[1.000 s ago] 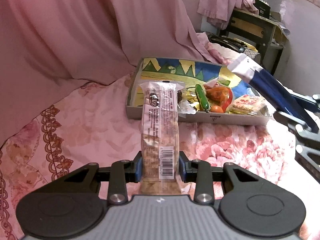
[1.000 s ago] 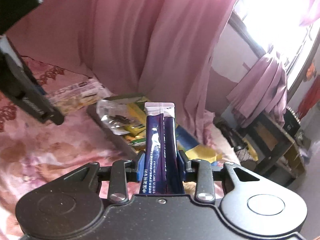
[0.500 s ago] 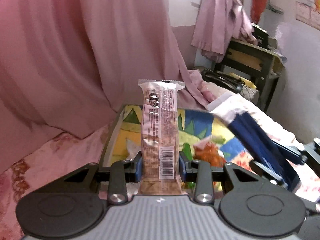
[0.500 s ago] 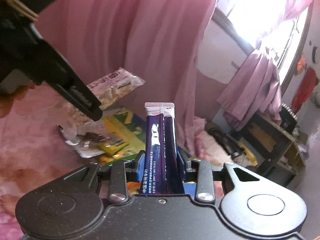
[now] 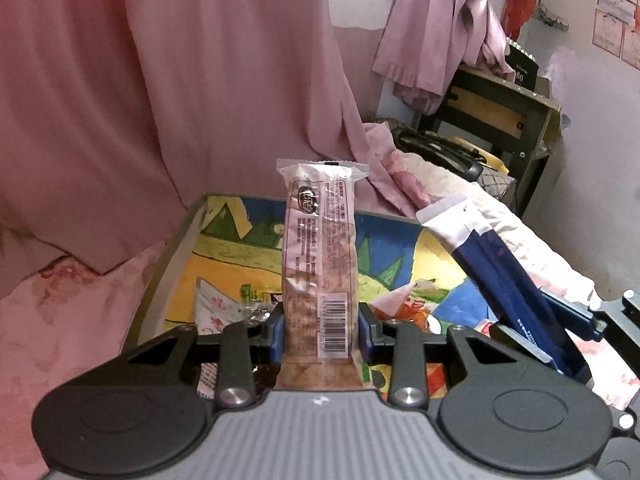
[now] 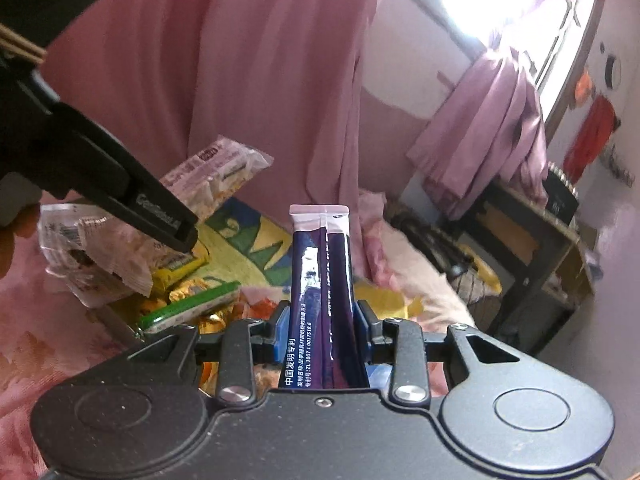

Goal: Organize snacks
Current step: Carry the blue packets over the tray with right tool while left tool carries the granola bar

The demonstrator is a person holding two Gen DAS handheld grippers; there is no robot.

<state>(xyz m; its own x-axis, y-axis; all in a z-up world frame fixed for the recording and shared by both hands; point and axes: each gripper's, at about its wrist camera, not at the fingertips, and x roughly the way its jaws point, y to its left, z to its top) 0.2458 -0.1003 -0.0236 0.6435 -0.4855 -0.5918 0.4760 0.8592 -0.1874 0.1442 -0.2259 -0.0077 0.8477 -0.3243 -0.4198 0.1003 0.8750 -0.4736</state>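
The bar wrapper (image 5: 320, 256) was clear, glossy plastic film with a crimped end. The sachet (image 6: 322, 280) was shiny dark-blue foil, catching glare. The tray (image 5: 168, 268) looked like matt grey card with a printed paper lining. Curtain (image 5: 160, 100) and floral bedspread (image 5: 68, 320) were soft, matt cloth.

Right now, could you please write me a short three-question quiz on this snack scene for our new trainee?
1. True or false: the left hand-held gripper is shut on a clear-wrapped biscuit pack.
2. Which describes the blue stick pack in the right hand-held gripper? A) lying flat in the tray B) standing up between the fingers C) resting on the bedspread
3. Fill in: the colourful tray sits on a pink floral ____.

Key: 1 true; 2 B; 3 bedspread.
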